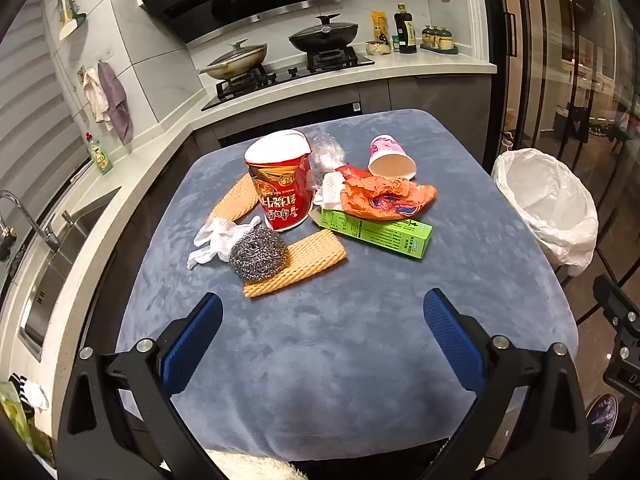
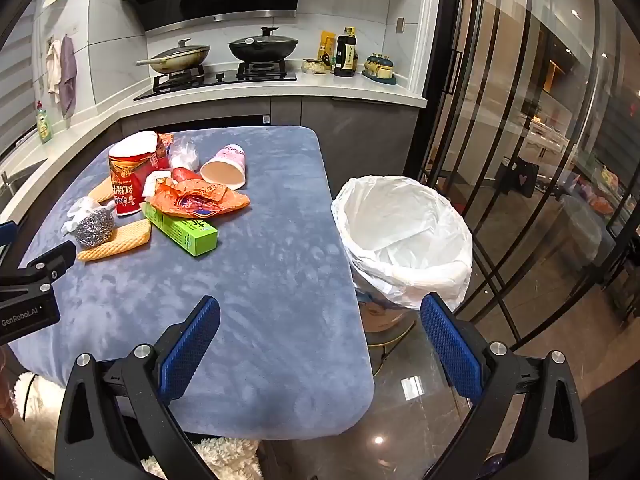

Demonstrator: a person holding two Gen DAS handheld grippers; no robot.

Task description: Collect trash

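- Left claw (image 1: 323,332): blue-padded jaws stand wide apart with nothing between them; it hangs over the near, bare part of the grey-blue cloth-covered counter (image 1: 360,360), angled downward toward the litter.
- Right claw (image 2: 320,334): jaws likewise fully apart and empty; it straddles the counter's right edge, one pad over the cloth, the other over the floor in front of the bin.
- Litter is heaped in one cluster on the far-left part of the counter, well apart from both claws. Judgement: gathered so for item-by-item removal.
- Tall red printed instant-noodle tub with white lid (image 1: 280,184) stands upright at the cluster's centre.
- Pink-patterned paper cup (image 1: 390,158) lies tipped, mouth toward the camera, behind a crumpled orange plastic wrapper (image 1: 384,196).
- Long green cardboard carton (image 1: 380,234) lies flat, partly under the wrapper, on the side nearest the bin.
- Silver steel-wool scouring ball (image 1: 258,254) rests on a ribbed tan foam sleeve (image 1: 308,264), touching a crumpled white disposable glove (image 1: 214,240). A second tan sleeve (image 1: 236,200) lies behind the tub.
- Crumpled clear plastic film (image 1: 326,152) sits behind the tub.
- White-plastic-lined waste bin (image 2: 404,236) stands on the floor just beside the counter's right edge, mouth open. Judgement: positioned there for short transfers; it appears to hold no litter yet.
- Judgement: collection not yet begun; scouring ball and foam sleeve lie nearest the left claw.
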